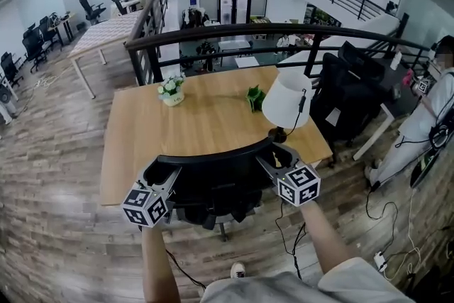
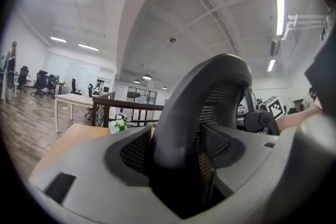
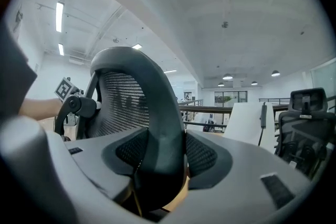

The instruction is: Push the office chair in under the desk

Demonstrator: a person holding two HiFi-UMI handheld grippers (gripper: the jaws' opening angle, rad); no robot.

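The black office chair (image 1: 213,184) stands at the near edge of the wooden desk (image 1: 198,128), its curved backrest toward me and its seat partly under the top. My left gripper (image 1: 170,170) straddles the backrest's left edge. In the left gripper view the chair frame (image 2: 205,92) stands between the left gripper's (image 2: 176,165) jaws with a thin gap at one pad, so it is open. My right gripper (image 1: 268,161) is on the right edge. There the chair frame (image 3: 149,102) fills the right gripper's (image 3: 160,160) jaws, and both pads press on it.
On the desk stand a white lamp (image 1: 287,99), a small flower pot (image 1: 172,91) and a green object (image 1: 255,97). A black railing (image 1: 248,28) runs behind the desk. Another black chair (image 1: 347,92) and a person (image 1: 425,124) are at the right. Cables (image 1: 383,220) lie on the floor.
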